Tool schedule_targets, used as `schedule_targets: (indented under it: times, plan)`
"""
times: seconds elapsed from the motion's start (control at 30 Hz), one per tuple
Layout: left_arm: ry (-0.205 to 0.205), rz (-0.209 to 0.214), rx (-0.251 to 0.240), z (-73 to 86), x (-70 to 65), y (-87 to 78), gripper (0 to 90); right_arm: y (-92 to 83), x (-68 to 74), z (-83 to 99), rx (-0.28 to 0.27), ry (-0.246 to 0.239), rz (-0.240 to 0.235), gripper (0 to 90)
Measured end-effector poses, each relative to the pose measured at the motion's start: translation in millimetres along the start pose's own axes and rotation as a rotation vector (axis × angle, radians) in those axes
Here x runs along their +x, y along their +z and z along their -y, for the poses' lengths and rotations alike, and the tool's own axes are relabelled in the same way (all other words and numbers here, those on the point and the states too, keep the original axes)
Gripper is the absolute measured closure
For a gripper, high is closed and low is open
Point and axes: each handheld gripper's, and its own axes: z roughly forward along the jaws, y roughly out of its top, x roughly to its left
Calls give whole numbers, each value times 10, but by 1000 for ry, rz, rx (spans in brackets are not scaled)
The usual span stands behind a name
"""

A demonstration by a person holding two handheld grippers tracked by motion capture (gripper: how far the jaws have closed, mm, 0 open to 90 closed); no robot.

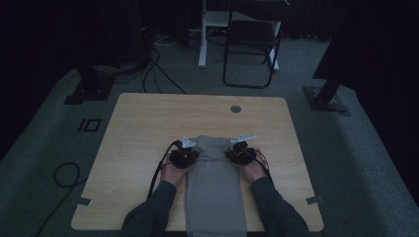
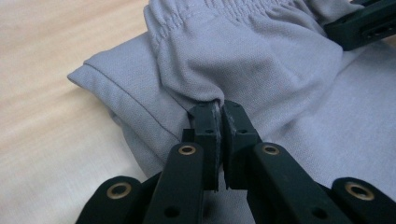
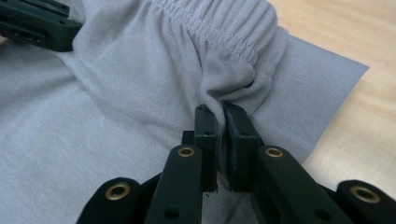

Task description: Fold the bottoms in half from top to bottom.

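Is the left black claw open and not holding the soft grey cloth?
No, the left gripper has its jaws shut on a pinch of the grey cloth garment near its elastic waistband.

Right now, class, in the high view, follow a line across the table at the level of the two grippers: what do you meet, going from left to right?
Bare table → left gripper → grey garment → right gripper → bare table again.

Both sleeves dark grey-green. Left gripper and right gripper: black jaws, brass-ringed screw holes, black cables behind.
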Motion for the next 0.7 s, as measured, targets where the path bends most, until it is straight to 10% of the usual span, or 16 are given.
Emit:
schedule_targets:
  times: [0.7]
  plan:
    - [-66,-98,39,-454,270,367,848,319,-324,-441,13,66,105,850]
